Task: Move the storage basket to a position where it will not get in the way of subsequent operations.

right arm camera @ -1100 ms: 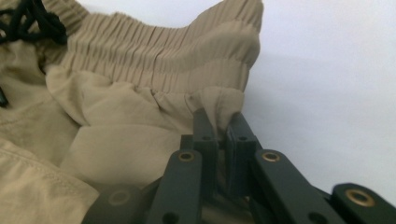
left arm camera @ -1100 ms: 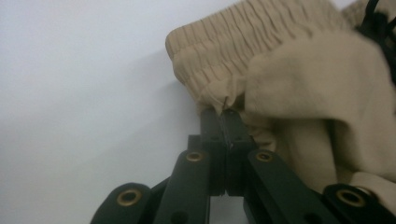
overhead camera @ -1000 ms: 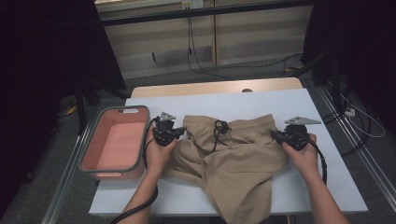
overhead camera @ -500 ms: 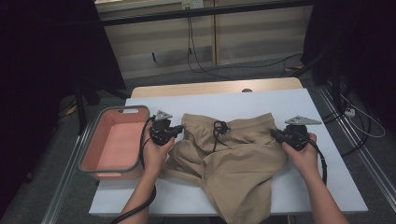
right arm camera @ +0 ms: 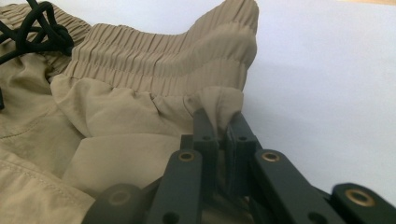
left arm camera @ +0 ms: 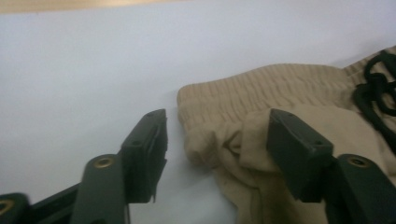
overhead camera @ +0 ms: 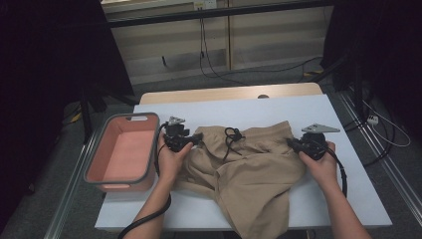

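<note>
Tan shorts [overhead camera: 249, 169] with an elastic waistband and a black drawstring [overhead camera: 231, 134] lie crumpled on the white table [overhead camera: 308, 107], one leg hanging over the near edge. My left gripper [overhead camera: 196, 139] is at the left end of the waistband. Its jaws have just been opening and now stand apart [left arm camera: 217, 116]; the waistband corner [left arm camera: 224, 98] lies loose between them, untouched by the pads. My right gripper [overhead camera: 291, 144] is at the right end, shut [right arm camera: 219, 119] on a pinched fold of the shorts [right arm camera: 140, 70] just below the waistband.
A pink tub with a grey rim [overhead camera: 94, 169] sits at the table's left edge, close to my left hand. Bare white tabletop stretches behind the shorts and to their right. Cables lie on the floor beyond the table.
The left gripper's jaws have opened and let go of the waistband corner, which now rests on the table. The right gripper has kept still, holding the fabric.
</note>
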